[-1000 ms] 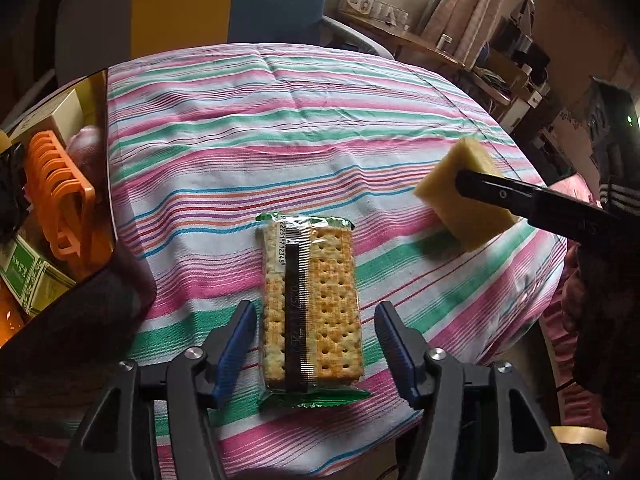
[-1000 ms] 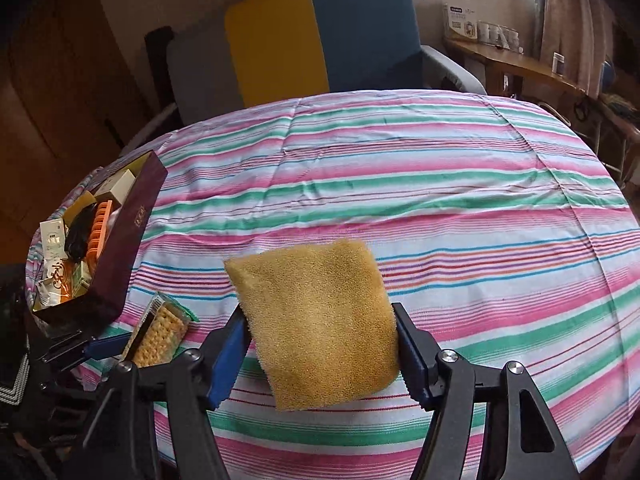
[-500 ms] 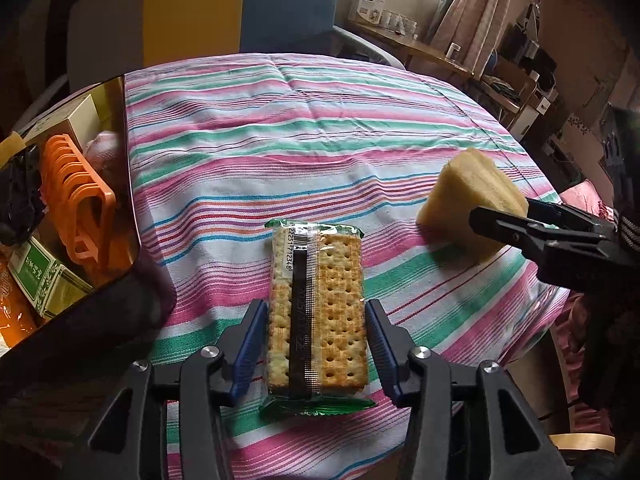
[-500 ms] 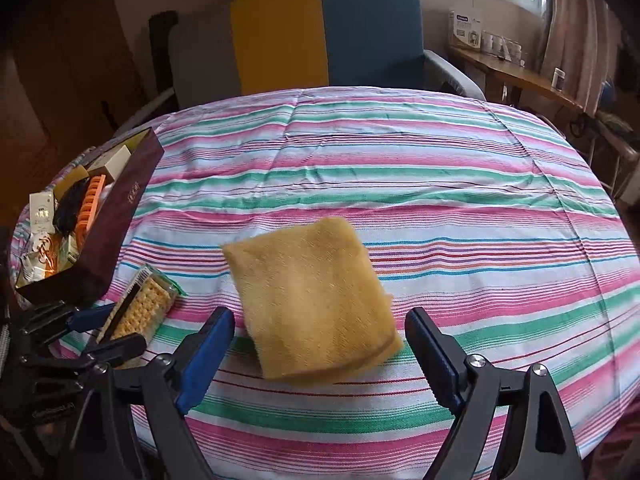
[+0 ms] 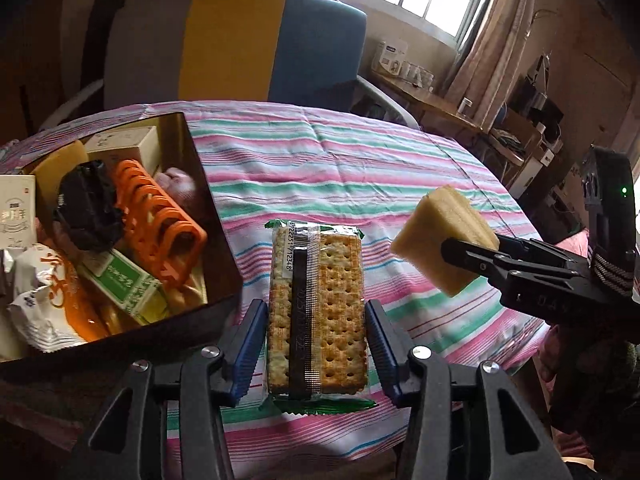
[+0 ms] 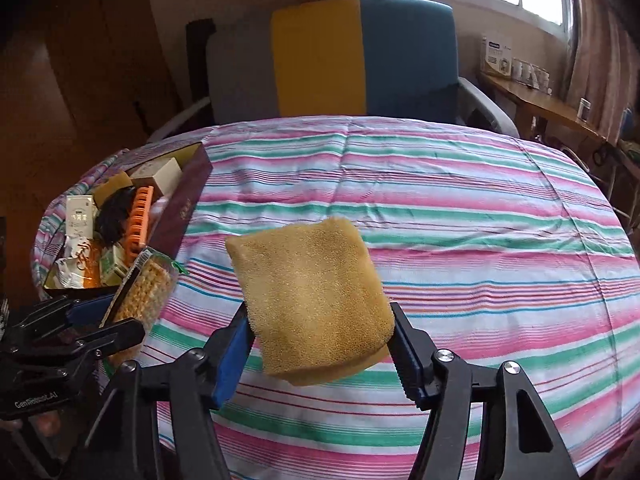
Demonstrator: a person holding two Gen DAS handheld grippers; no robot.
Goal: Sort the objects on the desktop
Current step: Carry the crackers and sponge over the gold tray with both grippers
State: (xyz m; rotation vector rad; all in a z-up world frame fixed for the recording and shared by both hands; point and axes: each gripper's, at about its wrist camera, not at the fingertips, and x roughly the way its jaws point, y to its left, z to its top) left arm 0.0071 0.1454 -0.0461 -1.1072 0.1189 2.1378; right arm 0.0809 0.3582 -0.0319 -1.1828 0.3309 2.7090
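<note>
My left gripper (image 5: 316, 340) is shut on a clear-wrapped cracker pack (image 5: 316, 304) with green ends, lifted off the striped tablecloth; it also shows in the right wrist view (image 6: 140, 300). My right gripper (image 6: 320, 344) is shut on a yellow sponge (image 6: 308, 296) and holds it above the table; the sponge shows in the left wrist view (image 5: 444, 240) to the right of the crackers. A dark red open box (image 5: 224, 280) lies at the left, beside the cracker pack.
The box holds an orange plastic rack (image 5: 160, 220), a black object (image 5: 88, 208), cartons and snack packets. A striped tablecloth (image 6: 440, 200) covers the round table. A yellow and blue armchair (image 6: 360, 56) stands behind it. A cluttered side table (image 5: 440, 96) is at the right.
Left gripper closed on the cracker pack and lifted it toward the box. Right gripper, open half a second ago with the sponge on the table, shut on the sponge again and raised it.
</note>
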